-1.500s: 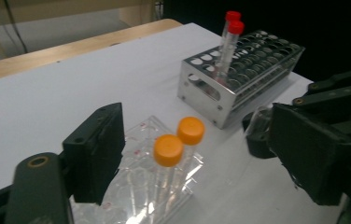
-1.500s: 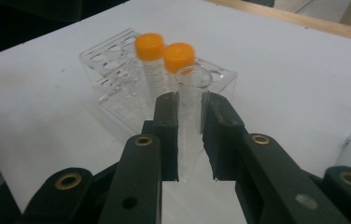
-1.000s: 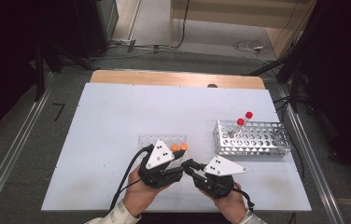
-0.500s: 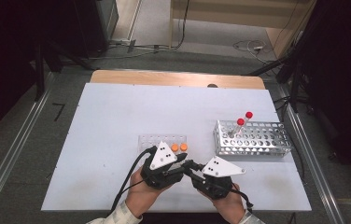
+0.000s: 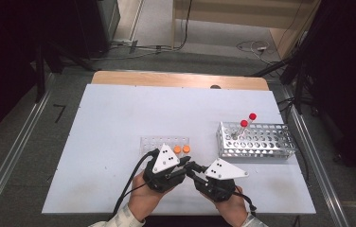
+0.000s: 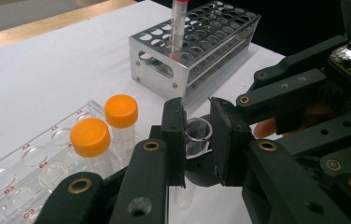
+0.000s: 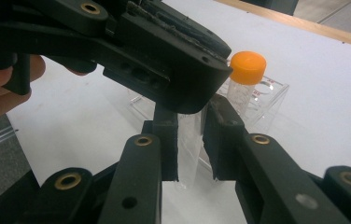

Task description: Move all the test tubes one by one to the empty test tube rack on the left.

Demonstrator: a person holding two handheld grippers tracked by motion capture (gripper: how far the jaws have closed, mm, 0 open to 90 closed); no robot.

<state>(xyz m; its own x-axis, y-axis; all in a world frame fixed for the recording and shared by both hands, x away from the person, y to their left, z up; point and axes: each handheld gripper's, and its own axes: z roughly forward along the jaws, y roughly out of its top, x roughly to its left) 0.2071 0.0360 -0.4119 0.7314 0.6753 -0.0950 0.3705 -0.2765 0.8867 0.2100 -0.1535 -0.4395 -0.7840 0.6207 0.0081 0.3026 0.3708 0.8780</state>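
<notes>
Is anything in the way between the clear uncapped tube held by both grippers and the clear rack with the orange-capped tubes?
Nothing visible. The clear tube is clamped by the left gripper and the right gripper right beside the clear rack. The orange-capped tubes fill two wells; the other wells are open.

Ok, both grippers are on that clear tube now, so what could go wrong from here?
The uncapped clear tube is pinched by the left gripper near its rim and by the right gripper lower down; uneven pulling could crack it or make it slip. The orange-capped tubes stand close beside the jaws and could get knocked over.
</notes>
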